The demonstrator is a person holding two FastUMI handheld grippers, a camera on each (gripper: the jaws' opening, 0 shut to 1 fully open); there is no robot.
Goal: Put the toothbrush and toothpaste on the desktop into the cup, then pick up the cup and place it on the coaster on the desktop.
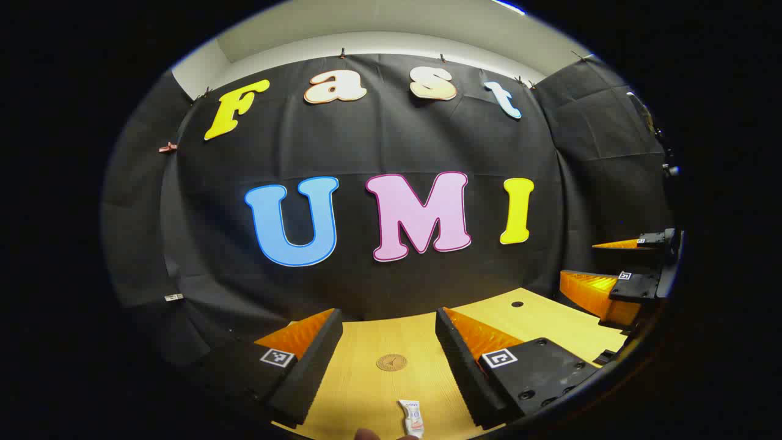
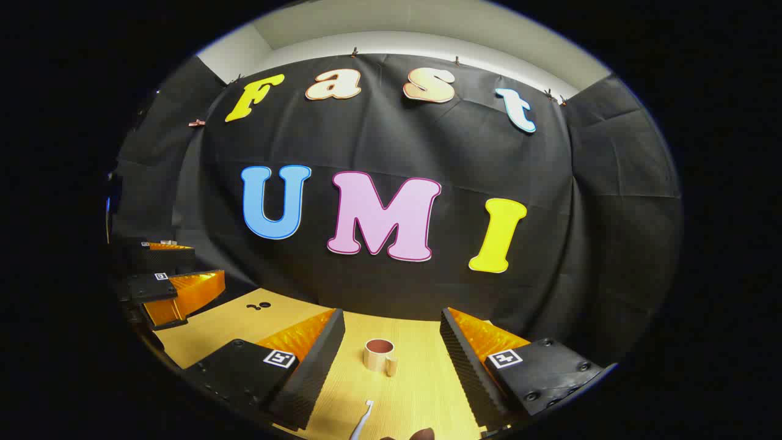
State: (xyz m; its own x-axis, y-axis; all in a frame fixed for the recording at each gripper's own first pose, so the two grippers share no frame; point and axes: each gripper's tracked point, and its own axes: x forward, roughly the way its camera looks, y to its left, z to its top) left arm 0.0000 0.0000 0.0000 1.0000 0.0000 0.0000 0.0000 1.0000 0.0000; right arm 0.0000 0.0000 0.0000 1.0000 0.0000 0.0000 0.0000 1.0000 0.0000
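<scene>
A light wooden desktop [image 1: 366, 391] runs back to the booth's black cloth wall, with a pale ceiling strip above it. In the left gripper view the left gripper [image 1: 385, 342] hangs over the wood with its jaws wide and nothing between them; a round coaster [image 1: 391, 362] lies flat in the gap, and a small toothpaste tube [image 1: 413, 417] lies nearer the camera, just right of centre, at the lower edge. The right gripper [image 1: 635, 269] shows far off to the right above the desktop's far corner. In the right gripper view, the right gripper [image 2: 391, 339] also stands wide and empty, framing a tan cup [image 2: 380, 354] that stands upright with its handle toward the camera; a toothbrush [image 2: 361, 420] lies on the wood nearer, between the fingers. The left gripper [image 2: 177, 275] sits off to the left. Bare wood surrounds each object.
</scene>
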